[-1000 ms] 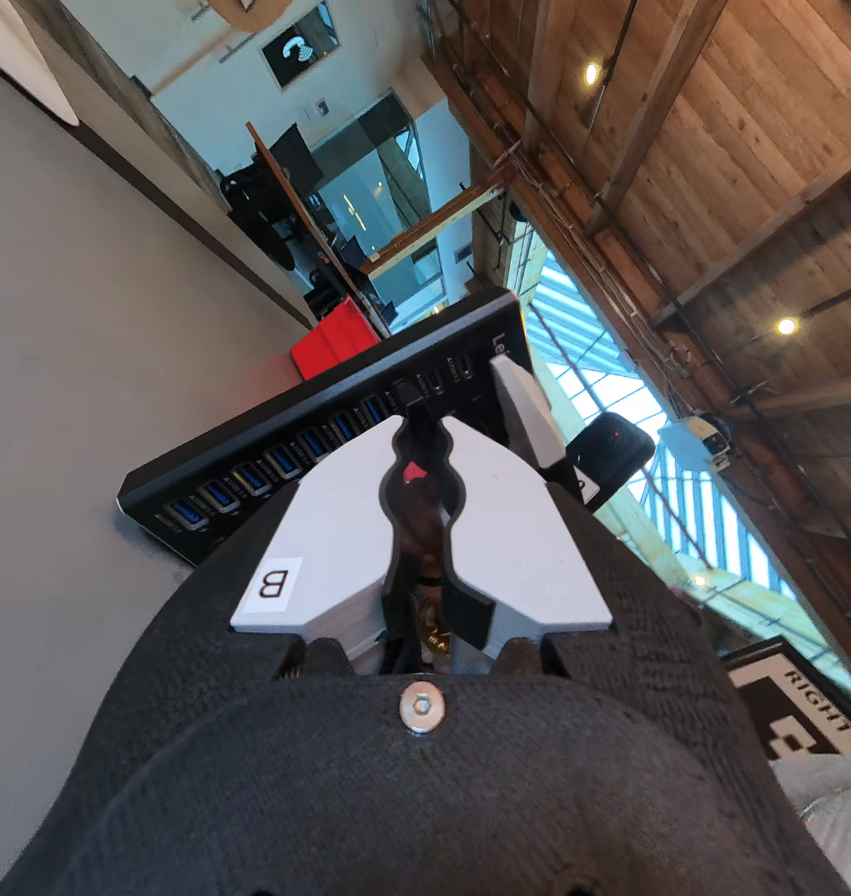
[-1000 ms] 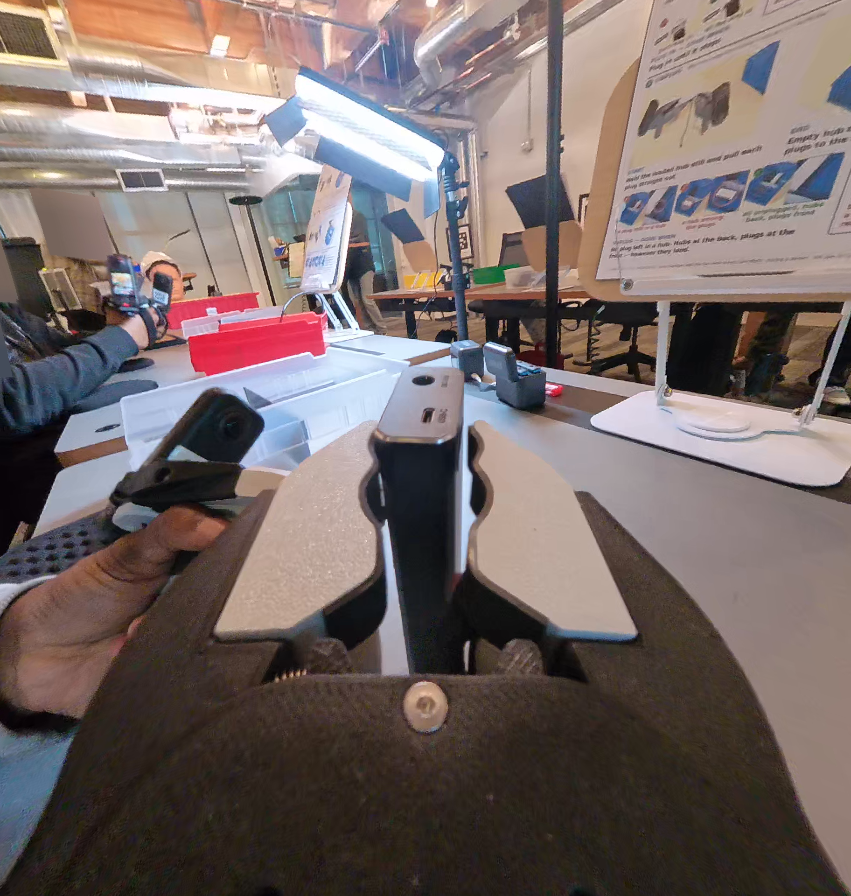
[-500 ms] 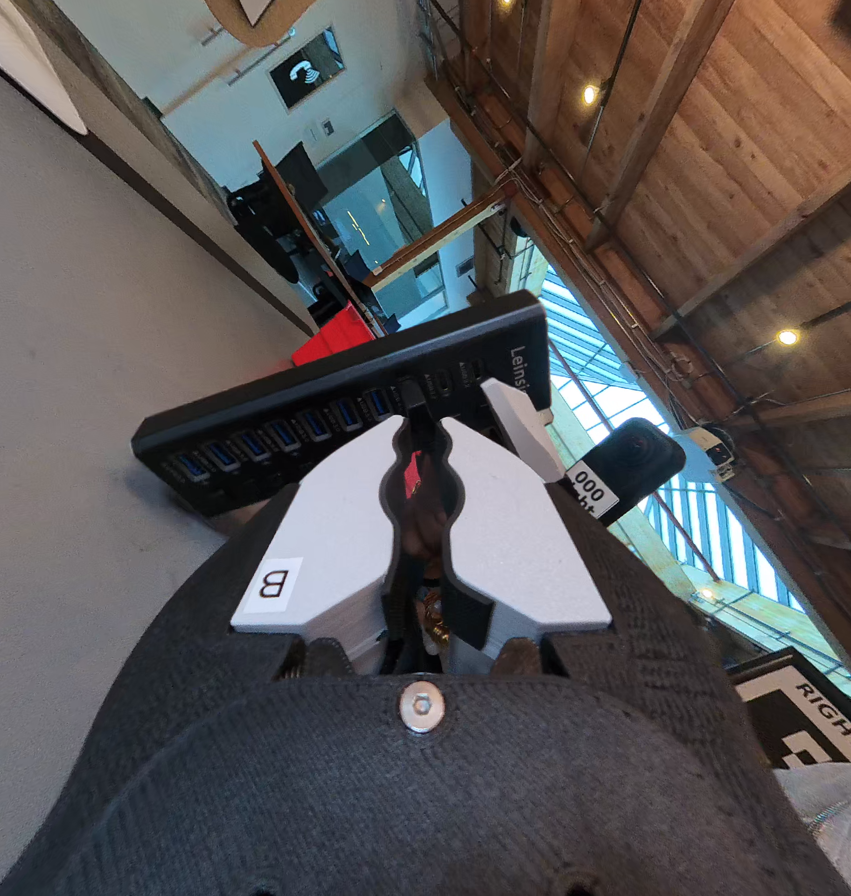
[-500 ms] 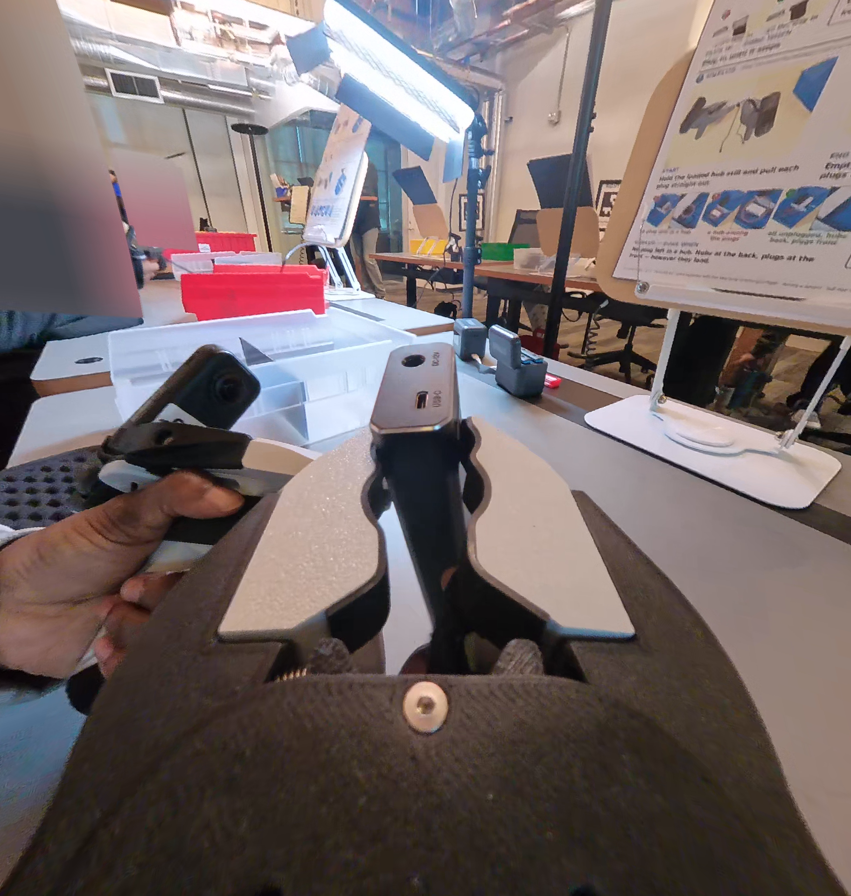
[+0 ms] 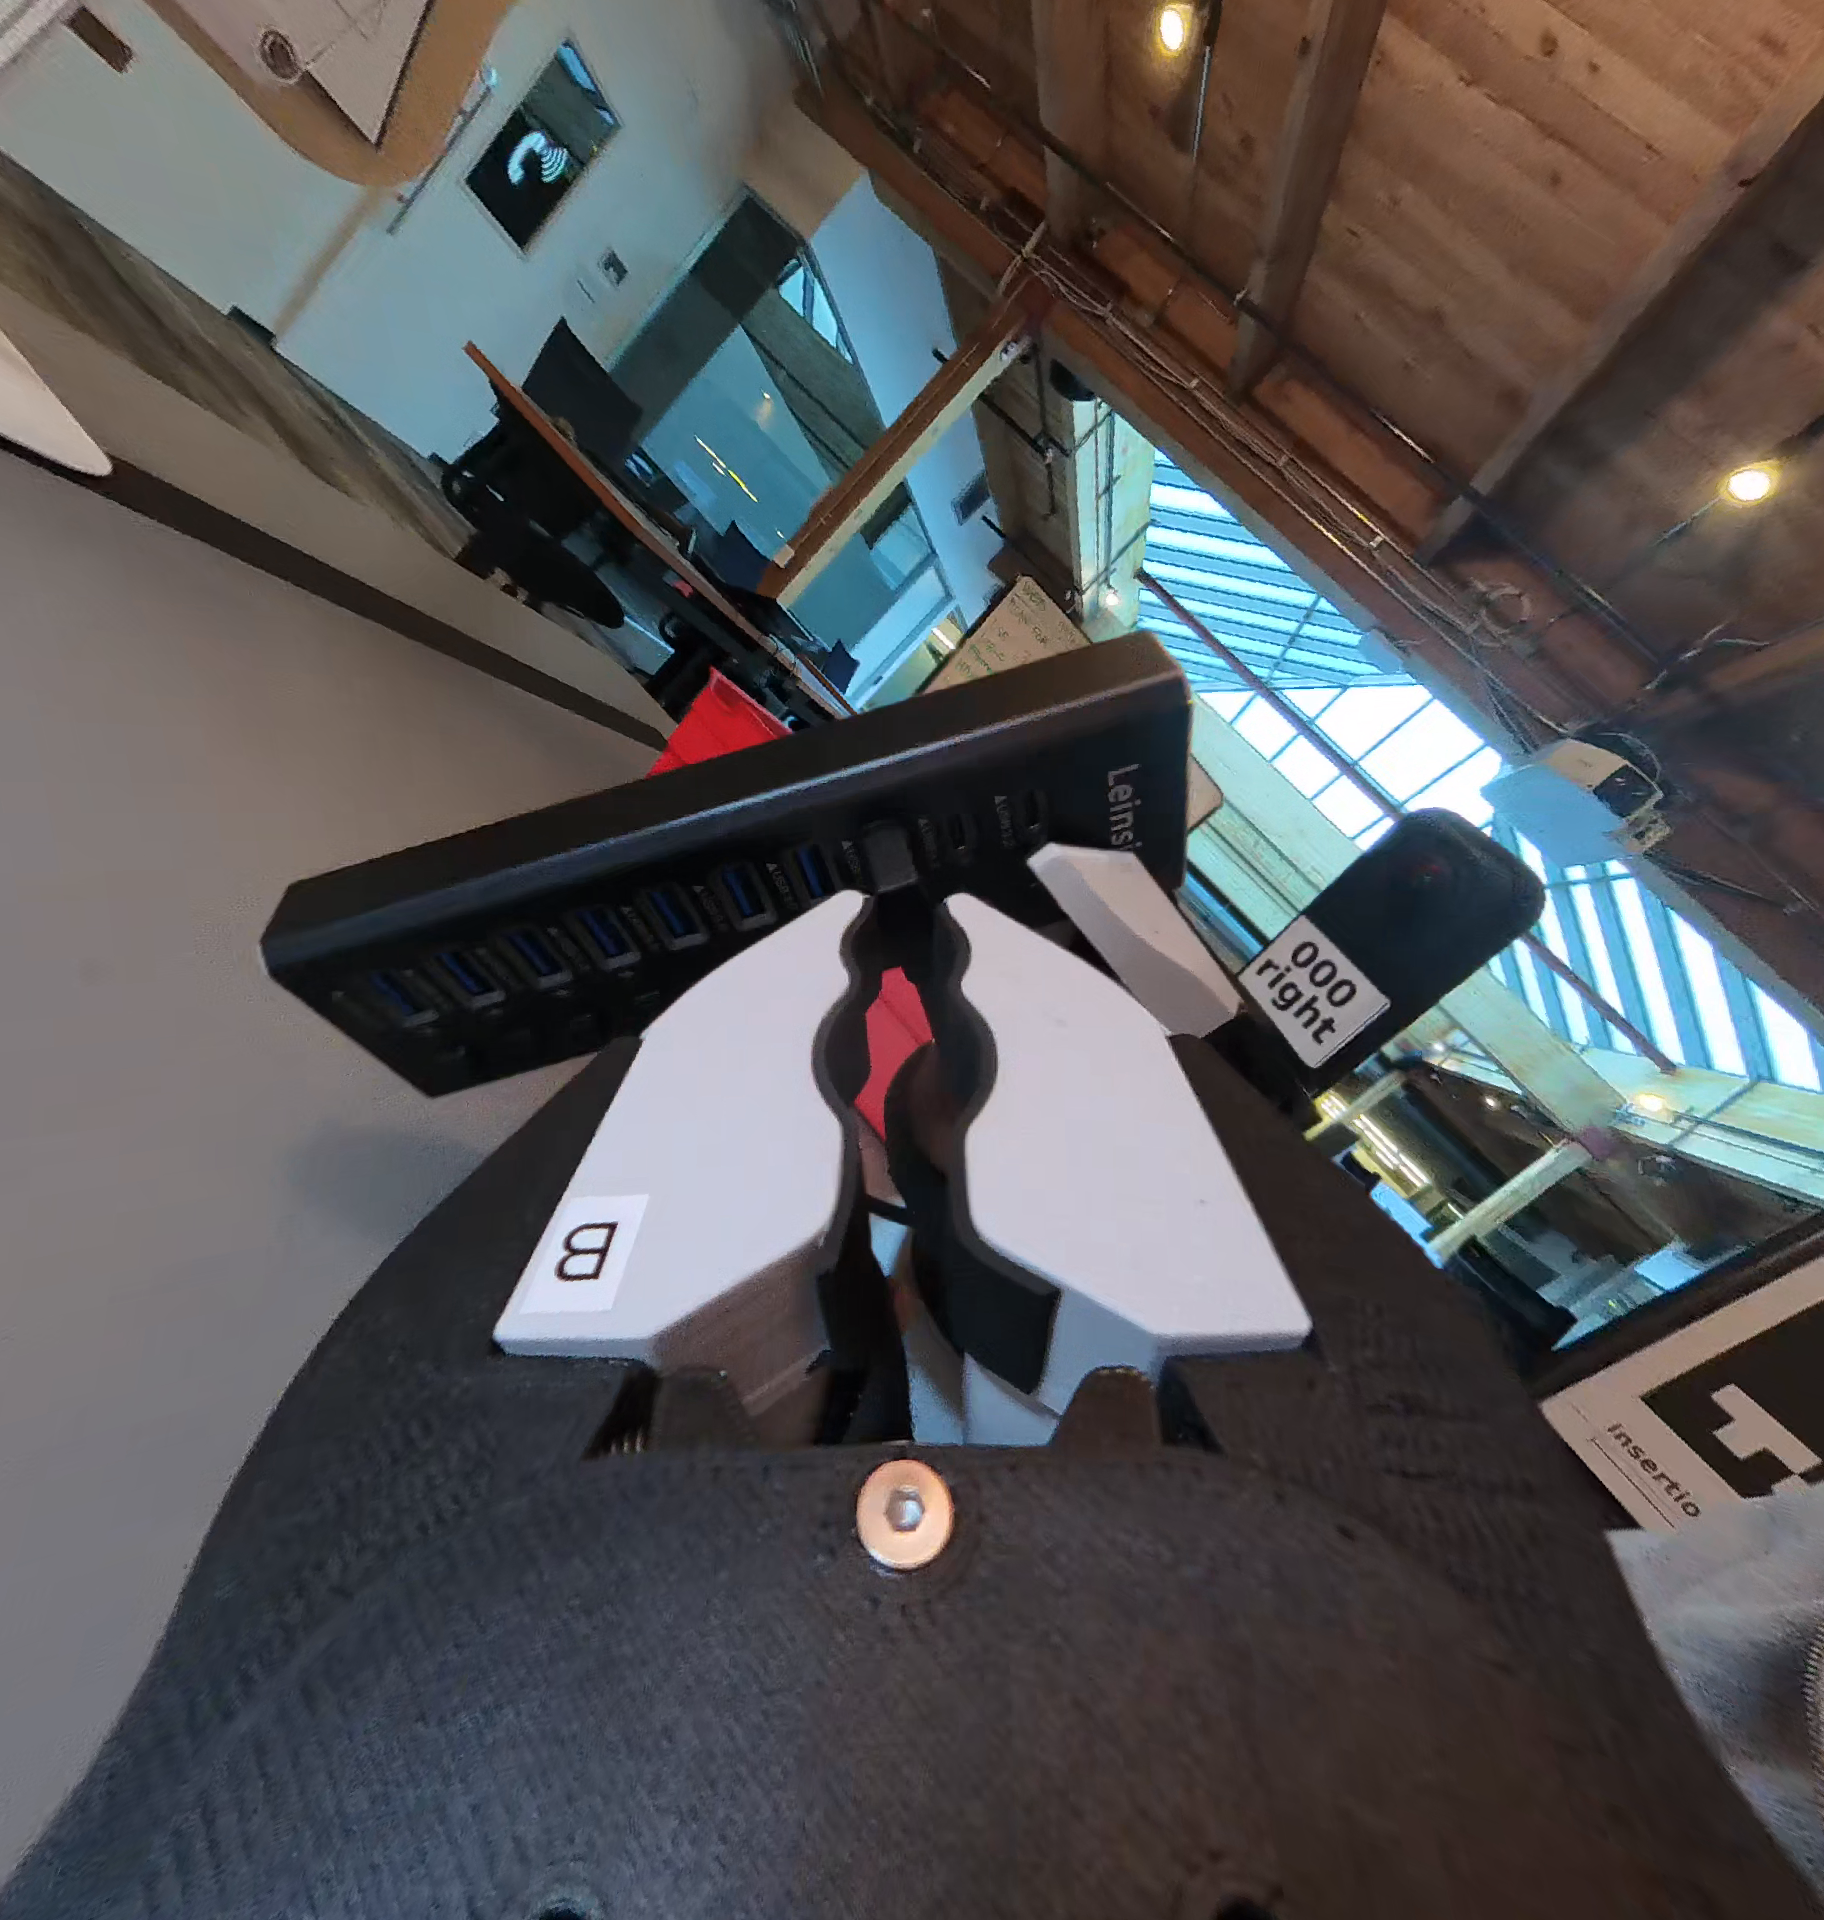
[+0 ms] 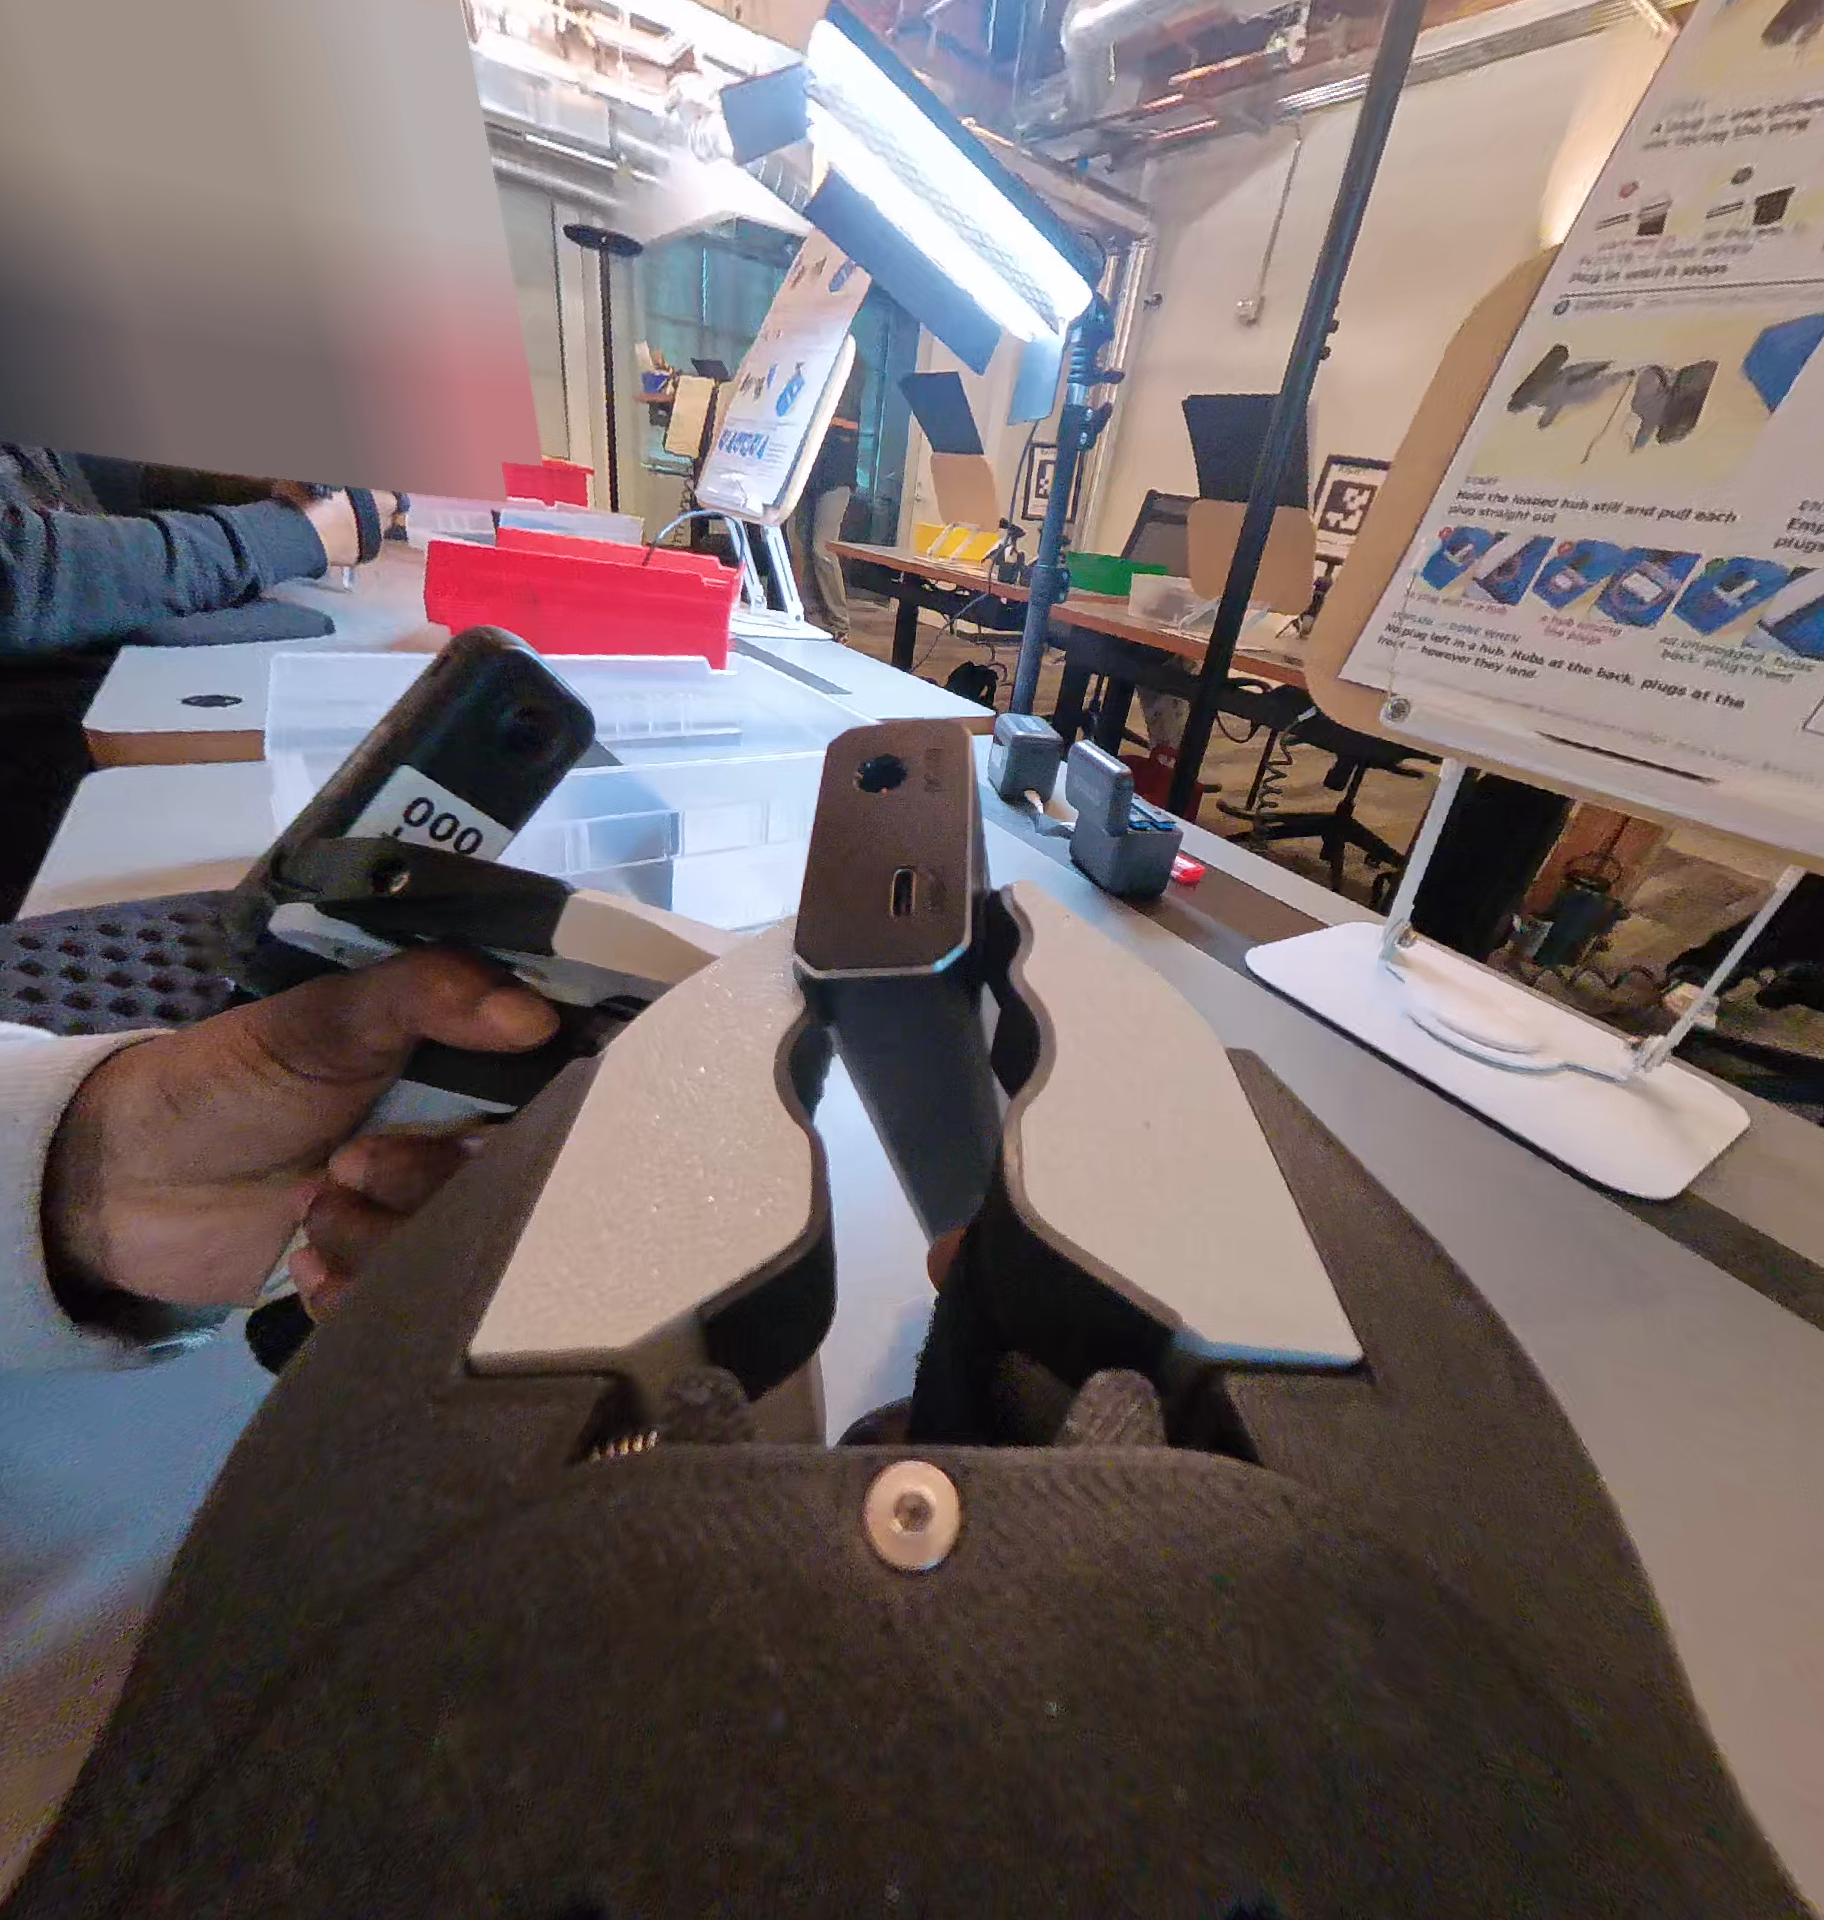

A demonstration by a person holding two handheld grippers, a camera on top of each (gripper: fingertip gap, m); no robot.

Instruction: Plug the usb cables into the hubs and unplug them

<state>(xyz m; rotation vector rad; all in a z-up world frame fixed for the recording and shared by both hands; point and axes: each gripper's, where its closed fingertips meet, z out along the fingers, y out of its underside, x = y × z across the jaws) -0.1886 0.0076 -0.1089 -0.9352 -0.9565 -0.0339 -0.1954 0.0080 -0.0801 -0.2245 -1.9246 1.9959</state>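
My left gripper point(image 5: 892, 914) is right up against the black hub point(image 5: 721, 862), so I have no room ahead there. My right gripper point(image 6: 913, 987) is full of that hub too. The grey table point(image 6: 1656, 1403) to my right is open. A white sign stand point(image 6: 1490, 1049), two small grey boxes point(image 6: 1105, 810) and a clear bin point(image 6: 679, 790) block farther on

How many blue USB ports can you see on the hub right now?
7 on the black hub: a row running from its lower-left end up to the plug held by the left tool. Others may be hidden.
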